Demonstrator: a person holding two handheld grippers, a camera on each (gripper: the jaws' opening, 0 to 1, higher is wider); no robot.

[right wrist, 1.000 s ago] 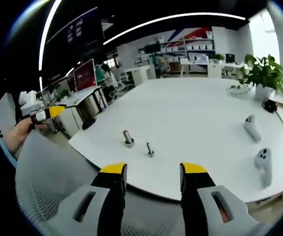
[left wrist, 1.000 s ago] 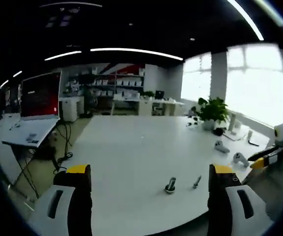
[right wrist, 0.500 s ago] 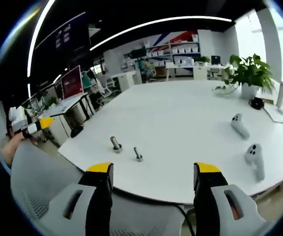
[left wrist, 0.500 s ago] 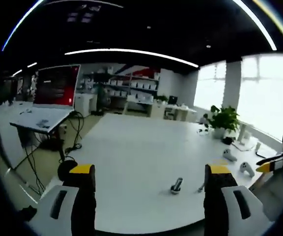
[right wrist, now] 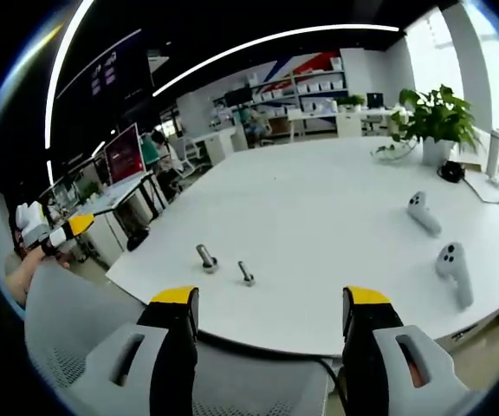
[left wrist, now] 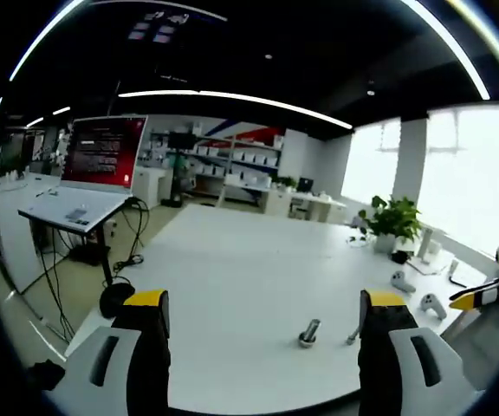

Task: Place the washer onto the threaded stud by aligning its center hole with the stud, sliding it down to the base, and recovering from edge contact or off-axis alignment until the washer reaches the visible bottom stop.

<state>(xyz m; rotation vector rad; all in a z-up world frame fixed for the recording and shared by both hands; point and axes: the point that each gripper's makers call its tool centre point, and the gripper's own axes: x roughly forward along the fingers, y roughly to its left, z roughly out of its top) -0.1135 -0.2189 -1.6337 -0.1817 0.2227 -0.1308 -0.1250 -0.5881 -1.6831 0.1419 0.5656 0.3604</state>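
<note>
Both cameras shifted slightly since a second ago; stud and bolt unmoved on table (right wrist: pixel 336 217). Left gripper (left wrist: pixel 262 316) jaws wide apart, empty, above table's near edge. Right gripper (right wrist: pixel 271 312) likewise wide, empty. Stud (right wrist: pixel 206 257) upright near that edge, small bolt (right wrist: pixel 246 274) just beside. Washer too small to make out. Two controllers (right wrist: pixel 453 269) well apart from stud.

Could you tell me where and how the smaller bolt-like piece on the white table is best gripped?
Grip the smaller bolt-like piece across its upright shaft, from above, with jaws straddling it. It stands free on the table, apart from the taller stud, so both sides look open.
</note>
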